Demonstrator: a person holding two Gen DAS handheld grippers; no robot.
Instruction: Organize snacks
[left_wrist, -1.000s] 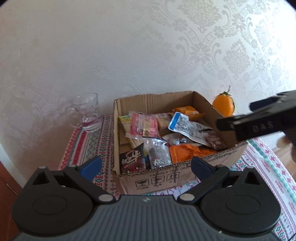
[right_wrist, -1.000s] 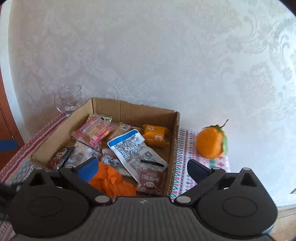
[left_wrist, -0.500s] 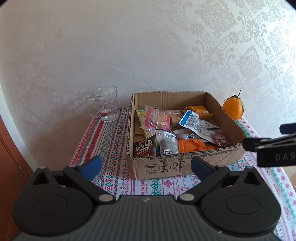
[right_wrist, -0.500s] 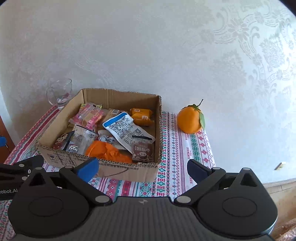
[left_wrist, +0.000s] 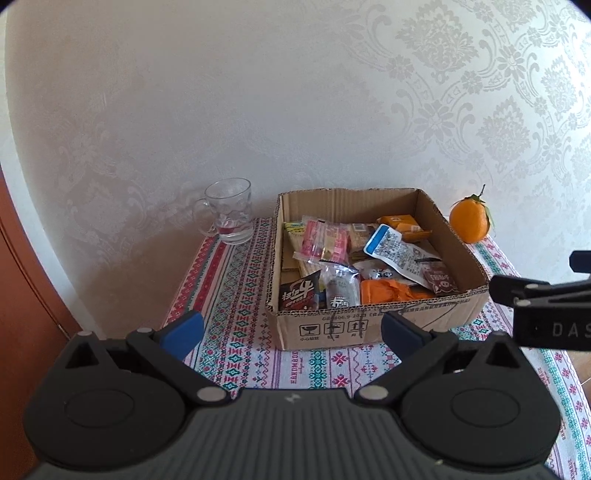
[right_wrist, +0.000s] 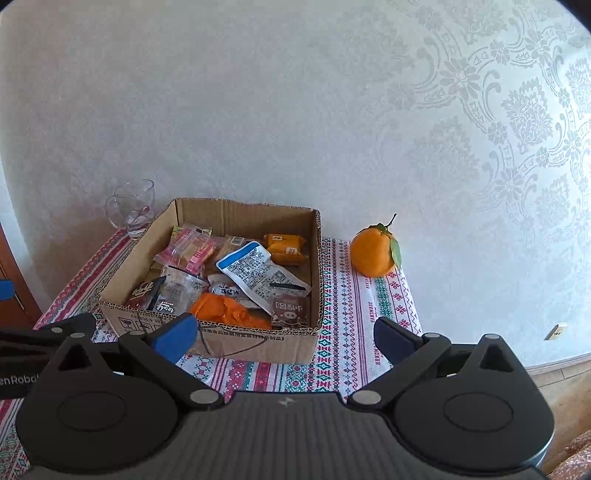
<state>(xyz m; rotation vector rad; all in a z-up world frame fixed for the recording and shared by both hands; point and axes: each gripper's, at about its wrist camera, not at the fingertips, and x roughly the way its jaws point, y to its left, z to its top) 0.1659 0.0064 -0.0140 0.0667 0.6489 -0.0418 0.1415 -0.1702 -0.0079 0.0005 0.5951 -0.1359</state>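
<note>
L gripper (left_wrist: 291, 328) hangs above the near edge of the table, fingers spread wide w/ nothing between them; blue pads (left_wrist: 183, 330) sit either side of the box's front wall in its view. R gripper (right_wrist: 284, 332) is likewise wide apart and empty, near the table's front edge, just right of the L one; its black body also juts in at the right of the L view.

Box (left_wrist: 332, 328): open cardboard, on the patterned cloth (left_wrist: 236, 302), back wall close to the wallpapered wall (left_wrist: 258, 110). All snacks are inside it, loosely piled:
- dark packet (left_wrist: 300, 295) standing at front-left corner
- clear packet (left_wrist: 340, 290) just right of it
- orange wrapper (left_wrist: 388, 291) at front-centre, touching the front wall
- small red-brown packet (left_wrist: 439, 281) at front-right
- white/blue pouch (left_wrist: 397, 253) lying diagonally across the middle, over other packs
- pink/yellow pack (left_wrist: 327, 242) toward back-left
- orange pack (left_wrist: 402, 223) at back-right

Glass mug (left_wrist: 229, 212) stands upright left of the box, near the wall, apart from it. Orange (left_wrist: 470, 221) w/ stem and leaf sits on the cloth right of the box, near the wall, not touching the box.
</note>
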